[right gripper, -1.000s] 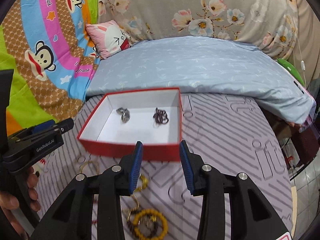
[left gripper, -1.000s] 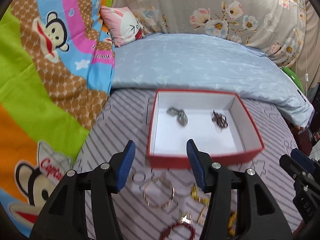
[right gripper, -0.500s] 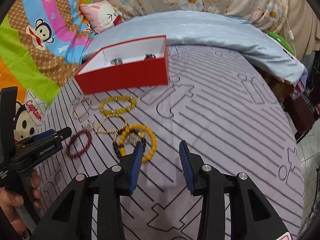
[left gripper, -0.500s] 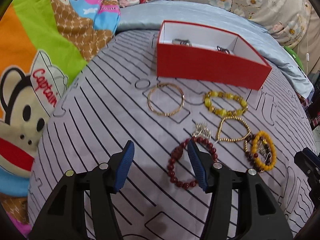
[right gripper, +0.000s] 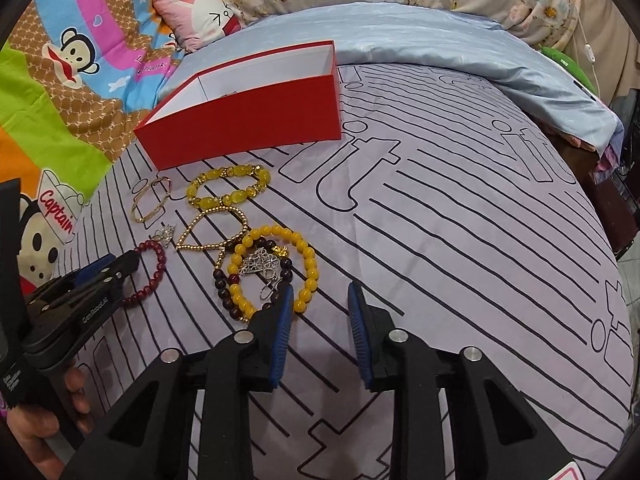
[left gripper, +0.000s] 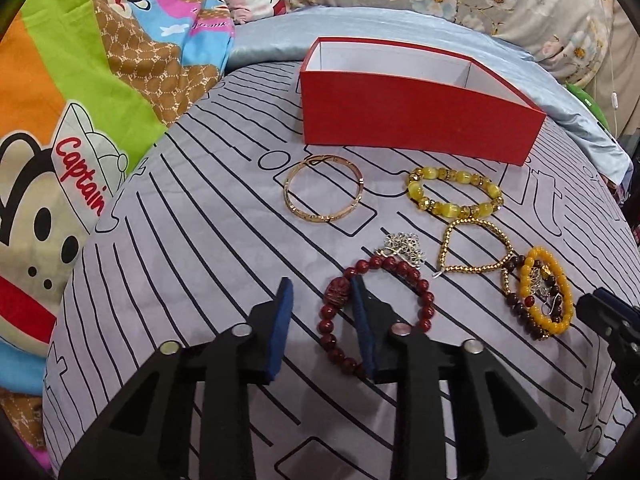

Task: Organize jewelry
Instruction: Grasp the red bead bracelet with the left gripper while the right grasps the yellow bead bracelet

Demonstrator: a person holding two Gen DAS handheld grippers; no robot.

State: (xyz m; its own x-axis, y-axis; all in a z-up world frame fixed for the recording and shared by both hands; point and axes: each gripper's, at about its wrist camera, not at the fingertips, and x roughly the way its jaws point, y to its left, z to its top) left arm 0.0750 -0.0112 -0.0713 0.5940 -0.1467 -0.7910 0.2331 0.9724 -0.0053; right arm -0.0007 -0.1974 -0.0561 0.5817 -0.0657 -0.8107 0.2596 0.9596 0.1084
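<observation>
My left tool [left gripper: 322, 304] hangs wide astride the red bead bracelet's [left gripper: 416, 280] near-left side; next I squeeze and carry it to the box [left gripper: 416, 120]. Right tool [right gripper: 320, 300] wide, empty.

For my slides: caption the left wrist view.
Open left tongs straddle the red bead bracelet near the red box.

Bracelets [left gripper: 454, 192] lay on the bedspread [left gripper: 200, 240] in front of the box [left gripper: 416, 120]; pillow [right gripper: 208, 16] and quilt [right gripper: 420, 36] sat behind it.
</observation>
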